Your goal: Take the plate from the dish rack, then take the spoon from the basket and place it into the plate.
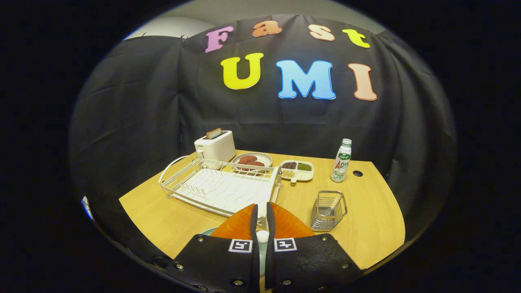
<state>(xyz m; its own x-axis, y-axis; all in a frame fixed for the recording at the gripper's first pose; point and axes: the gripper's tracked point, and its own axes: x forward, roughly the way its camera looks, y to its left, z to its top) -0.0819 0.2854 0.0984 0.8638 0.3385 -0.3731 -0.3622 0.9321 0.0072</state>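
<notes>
Tongs (262, 221) nearly together, clamped on white spoon (262, 236) above plate (208, 231). Thin handle could slip if grip eased early; wire basket (328, 211) nearby.

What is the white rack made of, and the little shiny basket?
The dish rack looks like wire coated matte white: thin bars, no bare metal. The basket looks like bare polished steel wire, glinting silver. The gripper grips something pale, likely the spoon.

Across the tabletop (163, 211) I see a toaster (215, 145) holding toast, a dish of patties (252, 159), a divided snack tray (297, 169), and a bottle (341, 160).
</notes>
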